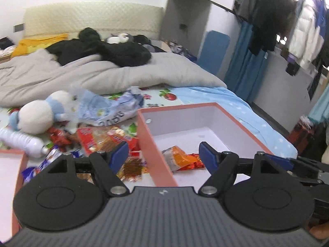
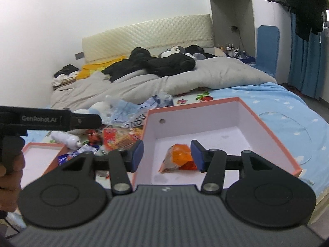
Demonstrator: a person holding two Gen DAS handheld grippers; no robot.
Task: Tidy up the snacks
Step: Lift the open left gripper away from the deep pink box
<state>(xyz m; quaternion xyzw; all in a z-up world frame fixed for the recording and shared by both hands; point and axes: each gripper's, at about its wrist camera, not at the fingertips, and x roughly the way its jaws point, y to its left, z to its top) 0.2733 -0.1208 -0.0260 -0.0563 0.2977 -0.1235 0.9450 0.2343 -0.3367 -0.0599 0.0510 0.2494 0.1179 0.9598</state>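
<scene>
A pink box with a white inside (image 1: 158, 154) (image 2: 267, 127) stands on the bed. An orange snack packet (image 1: 177, 158) (image 2: 177, 156) and a red one (image 1: 195, 162) lie in it. Loose snack packets (image 1: 104, 138) (image 2: 121, 136) lie in a pile left of the box. A second pink box (image 1: 18, 164) (image 2: 44, 156) sits at the far left. My left gripper (image 1: 163, 156) is open and empty, straddling the box's left wall. My right gripper (image 2: 166, 154) is open and empty above the orange packet. The left gripper's body (image 2: 49, 119) shows in the right wrist view.
A plush toy (image 1: 39, 113), a white plastic bottle (image 1: 22, 142) (image 2: 65, 139) and a crumpled blue plastic bag (image 1: 107, 107) (image 2: 131, 111) lie beside the snacks. A grey duvet (image 1: 102, 74) with black clothes on it covers the far bed. Clothes hang at the right.
</scene>
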